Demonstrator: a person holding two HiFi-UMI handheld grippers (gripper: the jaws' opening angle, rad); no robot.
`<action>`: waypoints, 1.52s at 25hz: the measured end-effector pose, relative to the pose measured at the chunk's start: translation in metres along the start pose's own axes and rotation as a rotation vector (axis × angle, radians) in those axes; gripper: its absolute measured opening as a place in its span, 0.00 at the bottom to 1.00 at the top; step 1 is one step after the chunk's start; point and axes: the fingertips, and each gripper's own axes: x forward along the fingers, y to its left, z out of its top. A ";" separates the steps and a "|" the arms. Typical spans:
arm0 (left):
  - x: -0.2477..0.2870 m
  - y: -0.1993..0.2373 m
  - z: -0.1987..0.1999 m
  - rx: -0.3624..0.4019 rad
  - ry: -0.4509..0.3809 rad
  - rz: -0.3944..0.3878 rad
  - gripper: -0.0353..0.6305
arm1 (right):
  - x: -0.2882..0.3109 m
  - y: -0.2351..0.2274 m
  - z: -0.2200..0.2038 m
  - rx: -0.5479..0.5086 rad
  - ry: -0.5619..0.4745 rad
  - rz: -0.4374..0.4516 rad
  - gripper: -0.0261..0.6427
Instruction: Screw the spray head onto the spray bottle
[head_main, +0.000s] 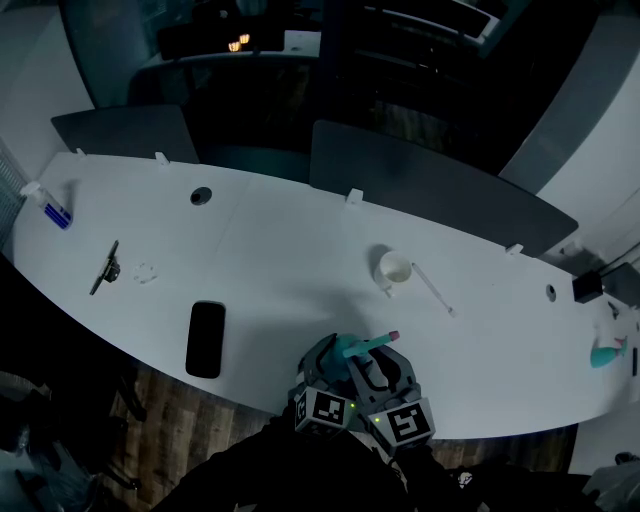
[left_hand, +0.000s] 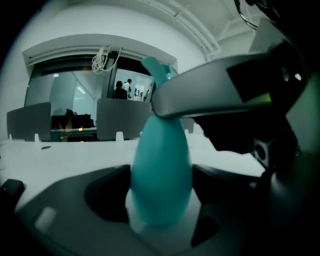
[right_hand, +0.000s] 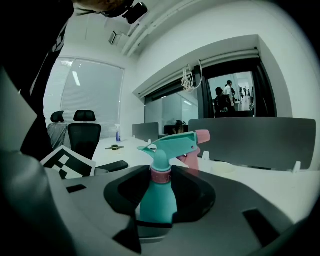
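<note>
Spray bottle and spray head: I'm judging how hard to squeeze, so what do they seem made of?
Spray bottle: probably opaque teal plastic, smooth with a soft sheen; its evenly rounded body suggests moulding. Spray head: apparently stiffer moulded plastic, teal with pink trim, matte-looking; its crisp edges point that way.

We find no legible words, numbers or brand names in any view; only black-and-white square patterns mark the marker cubes (head_main: 325, 408) at lower centre.
</note>
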 end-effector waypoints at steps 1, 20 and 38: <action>0.000 0.000 0.000 -0.001 -0.002 -0.017 0.63 | 0.000 0.000 0.000 0.001 -0.002 0.007 0.24; -0.003 -0.007 -0.003 0.072 0.021 -0.111 0.62 | -0.008 0.004 0.002 0.042 0.000 0.034 0.25; -0.001 -0.007 -0.005 0.110 0.045 -0.105 0.62 | 0.000 -0.001 -0.001 -0.190 0.238 0.013 0.24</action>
